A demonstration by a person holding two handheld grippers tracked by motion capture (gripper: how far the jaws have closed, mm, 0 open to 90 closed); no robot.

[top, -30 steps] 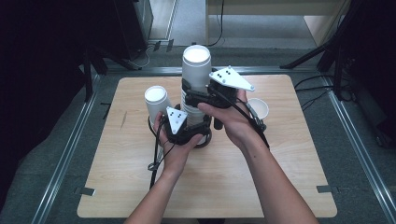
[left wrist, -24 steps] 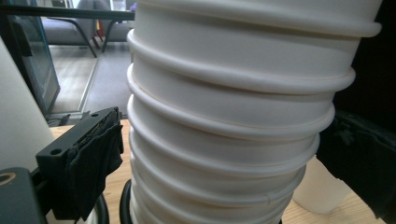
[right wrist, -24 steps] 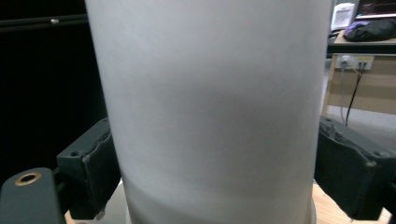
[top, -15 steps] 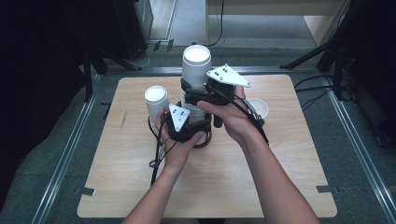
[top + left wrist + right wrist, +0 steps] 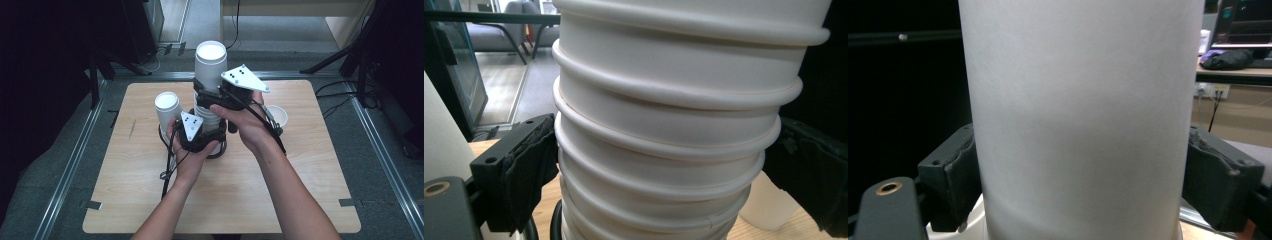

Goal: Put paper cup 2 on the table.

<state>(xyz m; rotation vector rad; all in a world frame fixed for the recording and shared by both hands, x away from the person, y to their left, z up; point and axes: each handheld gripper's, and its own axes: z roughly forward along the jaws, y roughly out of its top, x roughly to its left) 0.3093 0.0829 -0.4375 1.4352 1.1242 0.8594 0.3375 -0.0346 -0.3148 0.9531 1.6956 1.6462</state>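
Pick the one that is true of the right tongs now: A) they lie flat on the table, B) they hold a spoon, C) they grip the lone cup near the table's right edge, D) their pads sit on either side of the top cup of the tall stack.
D: the right tongs bracket the smooth top cup of the tall stack.

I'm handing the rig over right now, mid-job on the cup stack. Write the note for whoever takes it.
Left gripper: low on the stack of white paper cups, pads against its rims on both sides.
Right gripper: higher up, jaws have just been closing on the top cup, pads at its wall.
Stack stands mid-table; a second cup stack is to its left, a single cup to its right.
Done: both grips set.
Left, probably: pull the top cup off while the left gripper steadies the stack, then set it down.
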